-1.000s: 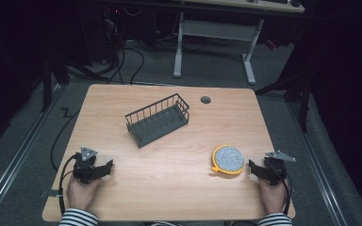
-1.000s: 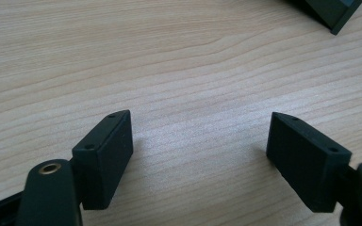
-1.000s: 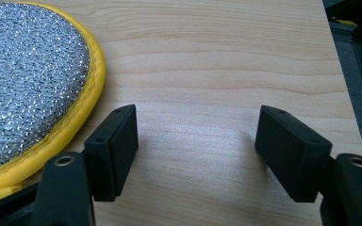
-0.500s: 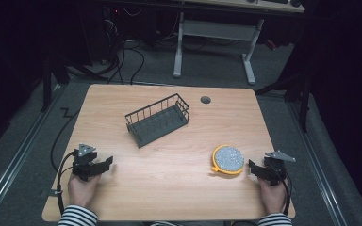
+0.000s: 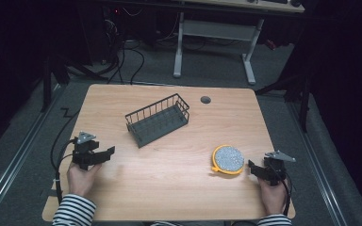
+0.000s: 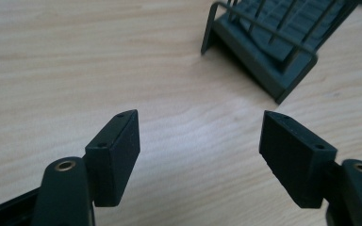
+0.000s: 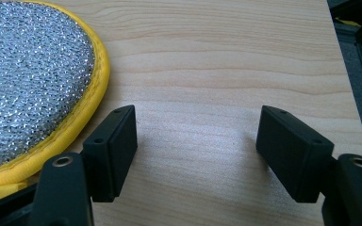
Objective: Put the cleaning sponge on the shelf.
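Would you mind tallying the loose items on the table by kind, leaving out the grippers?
Wire basket, dark grey: 1
Round scouring pad, silver with a yellow rim: 1
Total: 2

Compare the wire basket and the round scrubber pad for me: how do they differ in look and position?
The wire basket is dark, rectangular and open-sided with raised walls; the scrubber pad is a flat disc, glittery silver with a yellow rim. The basket lies mid-table, set at a slant to the table's edges; the pad lies near the right gripper. Both rest on the wooden table, and neither is held.
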Demonstrator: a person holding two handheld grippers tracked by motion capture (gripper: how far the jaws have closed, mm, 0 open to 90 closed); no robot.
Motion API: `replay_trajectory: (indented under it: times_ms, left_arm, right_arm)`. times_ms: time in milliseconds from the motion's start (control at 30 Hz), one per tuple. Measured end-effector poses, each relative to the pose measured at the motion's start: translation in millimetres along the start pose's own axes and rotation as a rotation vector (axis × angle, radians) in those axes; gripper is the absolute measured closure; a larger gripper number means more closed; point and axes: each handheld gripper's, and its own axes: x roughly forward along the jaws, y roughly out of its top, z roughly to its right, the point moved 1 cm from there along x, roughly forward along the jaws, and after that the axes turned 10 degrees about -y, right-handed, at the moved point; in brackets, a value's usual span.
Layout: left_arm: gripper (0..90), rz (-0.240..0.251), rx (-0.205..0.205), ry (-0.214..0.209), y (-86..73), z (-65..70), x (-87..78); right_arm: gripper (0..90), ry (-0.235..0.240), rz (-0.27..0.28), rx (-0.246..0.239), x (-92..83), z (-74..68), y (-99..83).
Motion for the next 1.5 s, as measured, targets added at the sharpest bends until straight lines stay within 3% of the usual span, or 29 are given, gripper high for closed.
replay_trajectory:
  times_ms: [400,733,867,1167,1500]
  left_arm:
    - [33.2,0.019,0.023,-0.056,53.9,7.9,5.0]
    - [36.7,0.008,0.026,-0.062,88.9,8.6,20.8]
    - [38.6,0.017,0.028,-0.063,96.1,9.1,27.2]
    - [39.8,-0.020,0.018,-0.053,104.5,7.5,45.4]
    - [45.9,-0.028,-0.007,-0.060,102.8,1.0,59.6]
  right_arm:
    - [29.2,0.008,0.002,-0.006,-0.2,-0.8,-0.2]
    - [29.2,0.009,0.002,-0.006,-0.3,-0.8,-0.3]
    - [29.2,0.009,0.002,-0.006,-0.3,-0.9,-0.2]
    - [29.2,0.009,0.002,-0.006,-0.3,-0.8,-0.3]
    - [29.2,0.009,0.002,-0.006,-0.3,-0.8,-0.3]
